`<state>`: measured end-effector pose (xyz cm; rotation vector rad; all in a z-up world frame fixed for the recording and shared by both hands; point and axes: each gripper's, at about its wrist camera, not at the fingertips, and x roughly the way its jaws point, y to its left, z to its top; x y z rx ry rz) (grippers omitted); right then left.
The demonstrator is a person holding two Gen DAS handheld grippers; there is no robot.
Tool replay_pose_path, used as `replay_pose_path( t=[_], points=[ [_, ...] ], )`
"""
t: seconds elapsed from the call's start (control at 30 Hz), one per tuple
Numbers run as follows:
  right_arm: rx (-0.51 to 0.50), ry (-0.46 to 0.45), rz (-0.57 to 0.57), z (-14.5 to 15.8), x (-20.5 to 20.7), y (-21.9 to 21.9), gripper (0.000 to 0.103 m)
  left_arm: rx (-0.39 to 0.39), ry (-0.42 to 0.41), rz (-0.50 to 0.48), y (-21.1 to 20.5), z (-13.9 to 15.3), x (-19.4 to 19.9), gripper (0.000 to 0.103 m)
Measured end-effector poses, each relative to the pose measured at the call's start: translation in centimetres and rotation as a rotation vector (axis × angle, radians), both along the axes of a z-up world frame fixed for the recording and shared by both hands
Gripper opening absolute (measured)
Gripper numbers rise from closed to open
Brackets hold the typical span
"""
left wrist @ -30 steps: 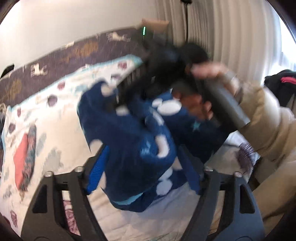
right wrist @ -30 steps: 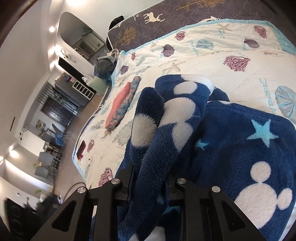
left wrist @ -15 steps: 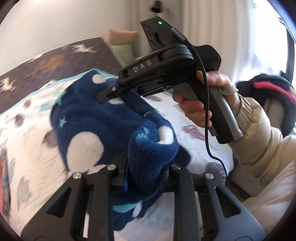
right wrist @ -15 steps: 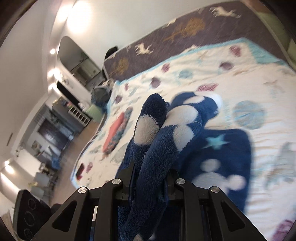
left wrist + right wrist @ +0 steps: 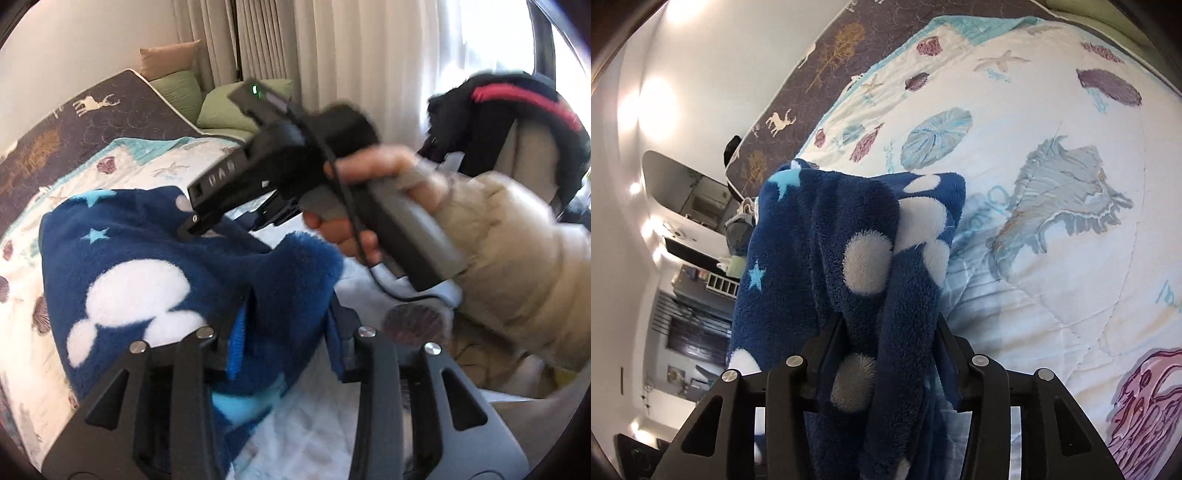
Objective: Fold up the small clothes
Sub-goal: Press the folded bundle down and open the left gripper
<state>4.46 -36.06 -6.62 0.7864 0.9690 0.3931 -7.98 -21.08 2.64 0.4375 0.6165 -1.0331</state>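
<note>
The bed (image 5: 1052, 229) carries a white quilt (image 5: 1034, 110) printed with shells, a dark deer-patterned cover along its far edge. The blue fleece garment (image 5: 147, 258) with white spots and stars lies bunched on the quilt near the bed's near edge, lifted into 2 folds. The left claw (image 5: 284, 332) is opening, 1 fold between its jaws, pads no longer pressing. The right claw (image 5: 890, 332) is opening too, loose around the other fold. A hand (image 5: 369, 206) in a beige sleeve holds the right claw.
</note>
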Motion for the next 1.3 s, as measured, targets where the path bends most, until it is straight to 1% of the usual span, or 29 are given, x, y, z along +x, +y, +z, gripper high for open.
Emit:
replay_pose_path(
  t=[0.07,0.1,0.13,0.2,0.23,0.27,0.33,0.4,0.47,0.57,0.63,0.67,0.7,0.77,0.8,0.87,0.9,0.93,0.97,1.0,1.03,1.07,1.1,1.13,1.17,1.2,1.23,1.3],
  points=[
    [-0.039,-0.007,0.002,0.2,0.0,0.1,0.05,-0.08,0.046,0.018,1.9,1.6,1.1,0.038],
    [-0.052,-0.007,0.002,0.3,0.1,0.2,0.051,-0.121,0.054,0.044,2.7,2.5,1.6,0.038],
    [-0.056,-0.008,0.002,0.3,0.2,0.2,0.052,-0.142,0.047,0.08,3.3,3.0,2.1,0.039],
    [-0.06,-0.011,0.002,0.4,0.4,0.3,0.053,-0.149,0.016,0.196,5.4,3.3,3.2,0.04],
    [-0.066,-0.015,0.0,0.4,0.2,0.3,0.053,-0.148,0.034,0.238,6.3,3.2,3.9,0.04],
    [-0.069,-0.02,-0.003,0.5,0.0,0.3,0.053,-0.155,0.079,0.281,7.3,2.8,5.0,0.04],
    [-0.066,-0.024,-0.006,0.5,-0.4,0.2,0.053,-0.156,0.133,0.327,8.3,1.5,6.2,0.04],
    [-0.057,-0.026,-0.012,0.5,-0.8,-0.1,0.053,-0.155,0.153,0.341,8.3,0.4,6.9,0.04],
    [-0.076,-0.026,-0.043,1.1,-1.6,-0.6,0.053,-0.143,0.135,0.348,7.9,-0.1,6.6,0.04],
    [-0.183,-0.071,-0.113,3.4,-4.1,-1.5,0.053,-0.107,0.075,0.337,6.7,0.0,5.7,0.044],
    [-0.246,-0.111,-0.139,5.0,-6.3,-1.7,0.053,-0.093,0.068,0.33,6.4,-0.2,5.5,0.046],
    [-0.25,-0.134,-0.139,5.7,-7.4,-1.7,0.053,-0.09,0.072,0.328,6.3,-0.4,5.5,0.046],
    [-0.242,-0.156,-0.13,6.3,-8.3,-1.6,0.053,-0.09,0.078,0.325,6.3,-0.6,6.1,0.047],
    [-0.199,-0.234,-0.077,8.1,-10.7,-0.6,0.053,-0.091,0.084,0.322,6.4,-0.6,6.3,0.048],
    [-0.168,-0.291,-0.021,9.0,-12.1,0.5,0.051,-0.089,0.084,0.32,6.5,-0.6,6.2,0.048],
    [-0.139,-0.35,0.058,9.9,-13.5,2.6,0.046,-0.084,0.084,0.319,6.5,-0.6,6.5,0.049],
    [-0.16,-0.345,0.094,9.8,-14.0,3.9,0.041,-0.082,0.086,0.32,6.5,-0.6,6.8,0.05],
    [-0.199,-0.311,0.104,9.3,-13.9,4.8,0.04,-0.081,0.09,0.321,6.6,-0.6,6.9,0.05],
    [-0.24,-0.259,0.111,8.3,-13.6,5.5,0.04,-0.081,0.099,0.322,6.6,-0.7,6.9,0.051],
    [-0.262,-0.21,0.113,7.0,-13.2,6.0,0.035,-0.082,0.123,0.315,6.7,-0.9,7.1,0.053],
    [-0.277,-0.134,0.109,4.8,-12.6,6.1,0.021,-0.084,0.156,0.293,6.7,-1.1,7.2,0.057],
    [-0.28,-0.063,0.097,2.5,-12.0,6.0,0.014,-0.085,0.195,0.26,6.7,-1.3,7.4,0.058],
    [-0.253,-0.032,0.083,0.7,-11.8,5.9,0.012,-0.089,0.205,0.239,6.8,-1.5,7.4,0.06],
    [-0.186,-0.031,0.07,-0.4,-11.8,5.6,0.012,-0.086,0.187,0.234,6.8,-1.6,7.1,0.061],
    [-0.166,-0.04,0.054,-0.4,-12.0,5.4,0.012,-0.076,0.168,0.232,6.8,-1.6,6.9,0.061],
    [-0.168,-0.048,0.044,-0.1,-12.1,5.4,0.012,-0.067,0.144,0.227,6.8,-1.6,6.6,0.061],
    [-0.182,-0.054,0.038,0.2,-12.1,5.6,0.012,-0.068,0.139,0.228,6.9,-1.6,6.5,0.061],
    [-0.222,-0.06,0.041,0.6,-12.1,6.2,0.012,-0.096,0.163,0.246,7.6,-1.0,6.4,0.061]
  ],
)
